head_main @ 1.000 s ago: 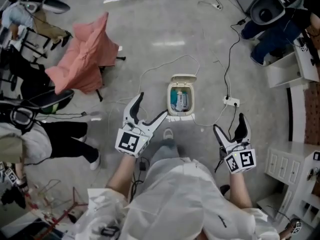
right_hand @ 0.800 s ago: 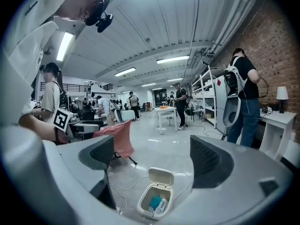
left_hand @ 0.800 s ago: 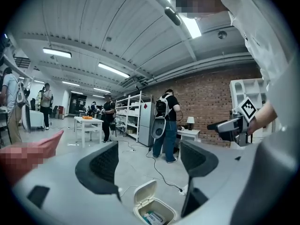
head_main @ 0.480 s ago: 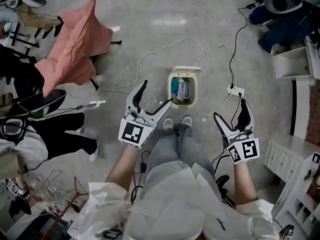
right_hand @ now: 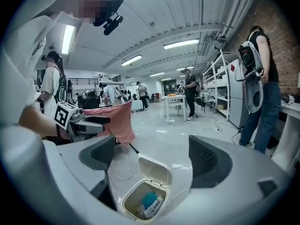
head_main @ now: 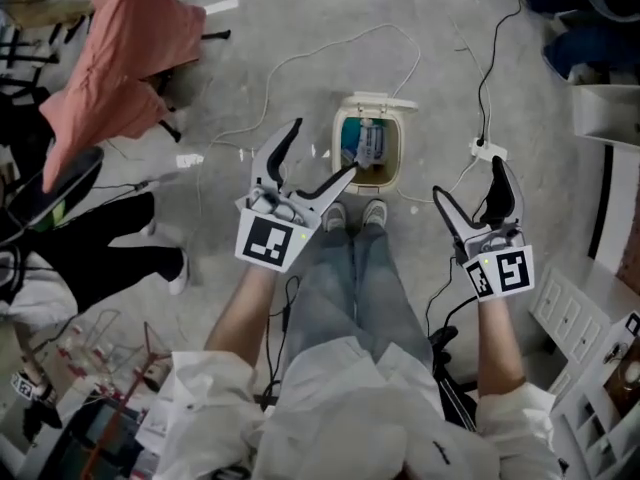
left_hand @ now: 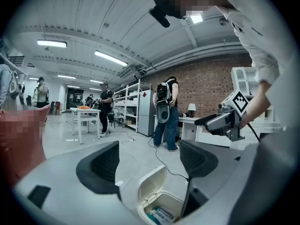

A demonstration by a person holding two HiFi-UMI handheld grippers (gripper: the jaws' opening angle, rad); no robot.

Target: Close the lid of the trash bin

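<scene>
1. Head view: the trash bin [head_main: 404, 148] stands on the grey floor [head_main: 300, 28], just ahead of the person's shoes [head_main: 335, 215]. Its lid [head_main: 378, 100] is tipped up at the far side, and teal and white packaging shows inside. The left gripper [head_main: 322, 150] hovers at the bin's left side with its claw spread wide and nothing in it; one fingertip overlaps the bin's near left corner, but contact cannot be judged. The right gripper [head_main: 470, 178] is held to the right of the bin, apart from it, near a white power strip [head_main: 488, 149]. A pink cloth [head_main: 115, 58] drapes a chair at the far left.

2. Left gripper view: the dark pads [left_hand: 101, 165] stand wide apart and bare. The open bin [left_hand: 174, 201] shows low between them, with its lid [left_hand: 151, 184] raised. The right gripper [left_hand: 225, 121] appears on the right.

3. Right gripper view: this claw is also wide and holds nothing. The bin [right_hand: 168, 200] sits below, between the pads [right_hand: 208, 161], with its lid [right_hand: 155, 170] upright. The left gripper [right_hand: 79, 121] is at left, before the pink cloth [right_hand: 117, 121].
</scene>
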